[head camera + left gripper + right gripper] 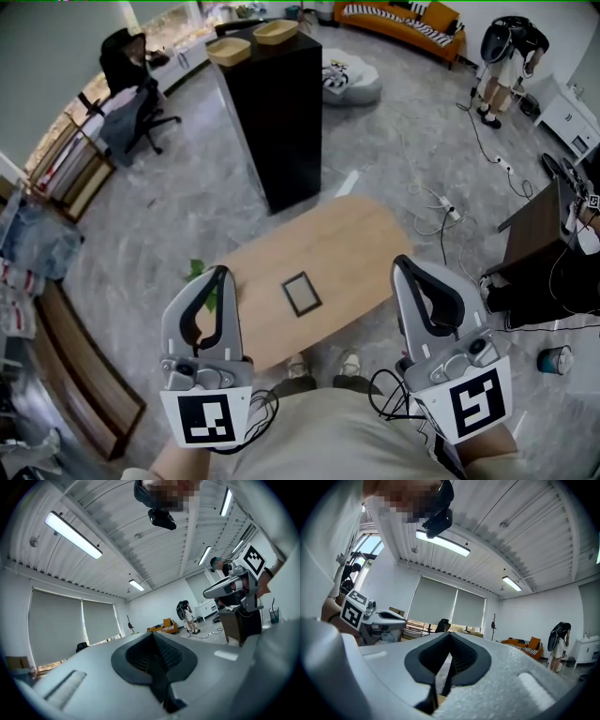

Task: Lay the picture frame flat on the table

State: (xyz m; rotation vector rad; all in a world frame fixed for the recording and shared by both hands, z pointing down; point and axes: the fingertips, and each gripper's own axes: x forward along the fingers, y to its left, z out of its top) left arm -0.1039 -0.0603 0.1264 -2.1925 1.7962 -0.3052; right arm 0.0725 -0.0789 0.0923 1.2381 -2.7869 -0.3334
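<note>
On the half-hidden table (356, 234) lies the picture frame (302, 294); left tool (220, 274) and right tool (399, 264) pressed together.

The picture frame (302, 294) looks so small on the desk (356, 234) that I can't tell what is inside it. The left tongs (219, 274) cover part of a green plant (195, 273), and both they and the right tongs (403, 264) hide bits of the desk's near edge. The left hand (153, 463) and the right hand (489, 457) are cut off at the bottom.
</note>
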